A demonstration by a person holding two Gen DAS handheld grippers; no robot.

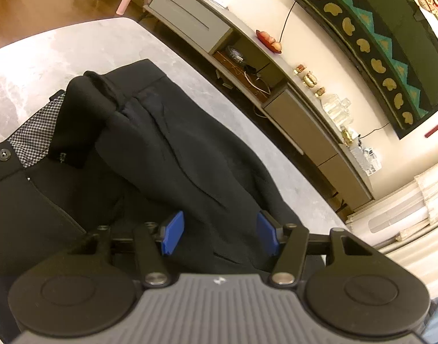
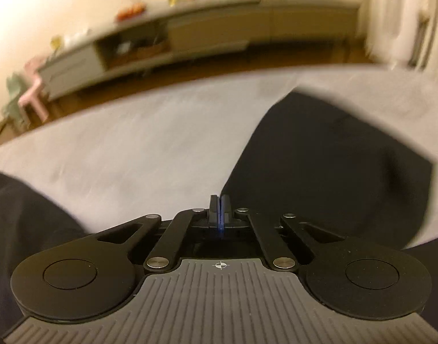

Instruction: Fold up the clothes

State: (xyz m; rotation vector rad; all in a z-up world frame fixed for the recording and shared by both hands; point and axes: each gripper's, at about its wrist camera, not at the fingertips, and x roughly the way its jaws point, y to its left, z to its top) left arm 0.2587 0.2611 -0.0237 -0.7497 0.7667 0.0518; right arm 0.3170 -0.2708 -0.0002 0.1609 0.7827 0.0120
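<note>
So my left gripper (image 1: 220, 235) hovers over the black trousers (image 1: 167, 154), blue pads spread apart with nothing pinched. My right gripper (image 2: 219, 210) is clamped fully together on nothing, view blurry. Trousers sprawl across the pale counter (image 1: 75, 48); beyond that a long TV cabinet (image 1: 276, 80) lines the wall.

- Motion blur smears the right wrist view; the cabinet (image 2: 219, 25) shows no detail.
- The black trousers (image 1: 167, 154) run off the left wrist view's left edge.
</note>
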